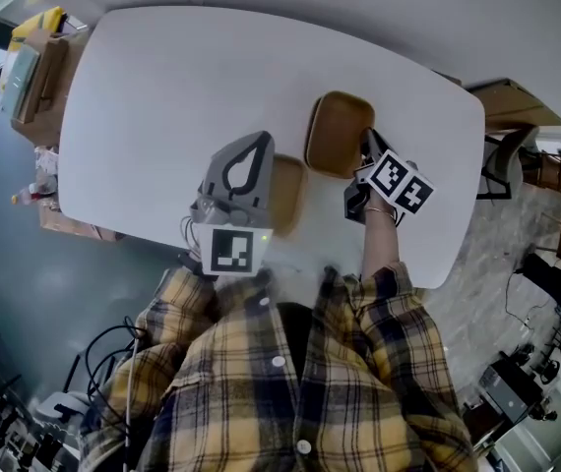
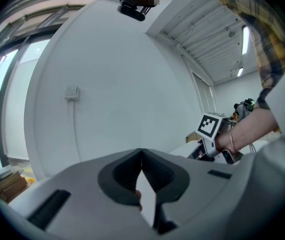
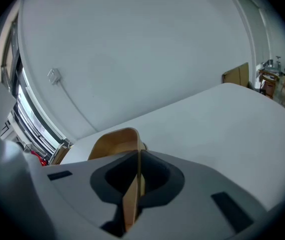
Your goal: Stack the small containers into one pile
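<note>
The right gripper (image 1: pixel 367 153) is clamped on one tray's (image 1: pixel 338 132) rim, just right of the other tray (image 1: pixel 287 197). The left gripper's (image 1: pixel 260 143) jaws are together, empty.

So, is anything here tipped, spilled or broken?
Only one brown container: the right gripper pinches its rim between its fingers, and it seems tilted up from the white table. Nothing looks spilled or damaged.

Left tongs (image 1: pixel 262 140) closed, seemingly empty; right tongs (image 1: pixel 367 140) pinch a container (image 1: pixel 338 131) rim.
</note>
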Available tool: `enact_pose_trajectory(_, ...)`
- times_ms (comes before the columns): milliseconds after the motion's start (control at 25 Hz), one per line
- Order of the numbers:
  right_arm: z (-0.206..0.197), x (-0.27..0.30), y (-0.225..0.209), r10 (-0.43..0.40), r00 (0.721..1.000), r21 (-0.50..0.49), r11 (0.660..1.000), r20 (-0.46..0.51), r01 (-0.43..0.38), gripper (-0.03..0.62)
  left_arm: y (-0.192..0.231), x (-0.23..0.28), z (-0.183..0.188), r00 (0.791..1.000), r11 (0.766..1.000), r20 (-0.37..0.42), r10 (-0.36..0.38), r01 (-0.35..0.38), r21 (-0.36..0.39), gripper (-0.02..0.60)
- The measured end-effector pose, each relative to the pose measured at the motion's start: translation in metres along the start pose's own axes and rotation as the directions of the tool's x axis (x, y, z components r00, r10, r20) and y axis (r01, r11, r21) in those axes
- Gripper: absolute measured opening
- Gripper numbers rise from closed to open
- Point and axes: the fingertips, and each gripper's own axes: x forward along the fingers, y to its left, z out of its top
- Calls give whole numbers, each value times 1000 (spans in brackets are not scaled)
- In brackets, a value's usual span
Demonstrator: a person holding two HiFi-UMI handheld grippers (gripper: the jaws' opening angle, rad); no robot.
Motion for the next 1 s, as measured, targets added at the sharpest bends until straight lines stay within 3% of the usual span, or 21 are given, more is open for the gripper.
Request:
enact_pose_trajectory(240, -7, 7, -5, -55, 998, -50, 997, -18, 54, 28, -1, 3, -4, 1000, 1000, -11, -4, 4, -8, 18)
enact_pose_trajectory(480, -15, 10, -7, -126, 992, -170, 978, -27, 119, 28, -4, 3, -4, 1000, 1000, -13, -8, 8, -12, 18)
enact_pose_trajectory(640, -19, 13, -2, -160, 987, -305, 942, -35, 142, 31, -6, 2, -6, 1000, 1000, -22, -13, 13, -18, 18)
enact_pose_trajectory(760, -33, 19, -2, -187, 979, -372, 917, -86, 143, 109, -5, 1, -6, 1000, 1000, -21, -13, 13, -13, 18)
enact_pose_trajectory(1000, -40, 25, -3, -249, 963, -503, 849, -107, 164, 117, -7, -1, -6, 1000, 1000, -24, -6, 6, -10, 18)
